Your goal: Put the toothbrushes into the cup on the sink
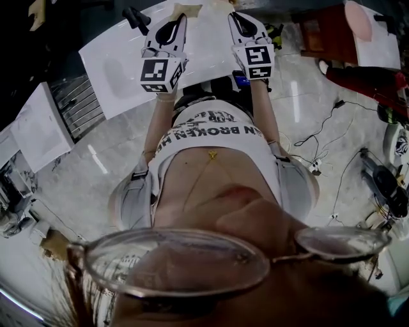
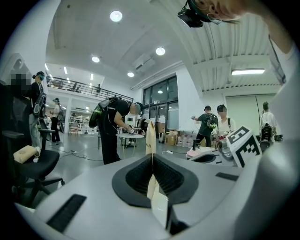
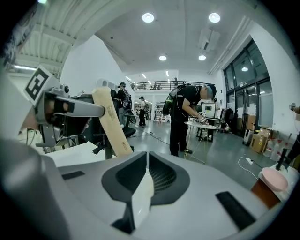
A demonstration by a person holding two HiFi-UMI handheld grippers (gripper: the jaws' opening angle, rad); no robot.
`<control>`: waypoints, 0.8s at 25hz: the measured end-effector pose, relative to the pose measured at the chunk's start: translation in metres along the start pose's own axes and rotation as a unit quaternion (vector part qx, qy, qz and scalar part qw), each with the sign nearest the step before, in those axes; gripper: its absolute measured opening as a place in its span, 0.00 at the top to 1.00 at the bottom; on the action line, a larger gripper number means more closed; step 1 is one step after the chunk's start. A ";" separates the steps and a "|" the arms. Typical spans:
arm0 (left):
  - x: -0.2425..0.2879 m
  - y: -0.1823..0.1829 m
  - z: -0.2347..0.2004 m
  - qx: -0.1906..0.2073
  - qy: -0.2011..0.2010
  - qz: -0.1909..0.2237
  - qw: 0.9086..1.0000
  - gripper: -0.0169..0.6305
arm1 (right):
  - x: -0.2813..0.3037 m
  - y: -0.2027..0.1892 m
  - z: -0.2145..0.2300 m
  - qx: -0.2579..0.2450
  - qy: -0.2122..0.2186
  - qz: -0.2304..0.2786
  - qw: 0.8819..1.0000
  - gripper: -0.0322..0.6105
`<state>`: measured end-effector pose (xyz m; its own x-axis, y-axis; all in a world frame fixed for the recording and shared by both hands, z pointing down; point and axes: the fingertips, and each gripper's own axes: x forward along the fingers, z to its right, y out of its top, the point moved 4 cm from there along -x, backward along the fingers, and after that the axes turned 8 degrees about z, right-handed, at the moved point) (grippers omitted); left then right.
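At chest height, the left grey two-jaw gripper (image 1: 183, 16) and the right grey two-jaw gripper (image 1: 234, 15) are held up, jaws pressed together on nothing.
No toothbrush, cup or sink is seen; the whole task is judged still undone.

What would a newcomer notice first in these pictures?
Two grippers held up side by side: the left gripper shut on a flat tan strip, the right gripper on a pale flat piece. Beyond them, a person in black bends over a small round table.
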<state>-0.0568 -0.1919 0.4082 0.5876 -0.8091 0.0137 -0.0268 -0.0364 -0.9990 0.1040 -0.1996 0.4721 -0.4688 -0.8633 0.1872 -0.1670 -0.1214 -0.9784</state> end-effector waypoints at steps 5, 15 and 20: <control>0.017 0.001 0.011 0.000 -0.031 0.001 1.000 0.95 | -0.014 0.000 0.003 0.004 -0.017 -0.002 1.000 0.89; 0.052 -0.009 0.031 0.006 -0.074 -0.009 0.997 0.95 | -0.041 -0.014 0.024 0.019 -0.061 -0.010 0.998 0.89; 0.064 -0.013 0.025 0.019 -0.067 -0.012 0.997 0.95 | -0.048 -0.022 0.027 0.025 -0.063 -0.015 0.998 0.89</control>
<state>0.0015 -0.2286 0.4214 0.6912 -0.7218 0.0349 0.0187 -0.0304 -0.9994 0.1535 -0.1688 0.4828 -0.3512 -0.9133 0.2064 -0.1343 -0.1690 -0.9764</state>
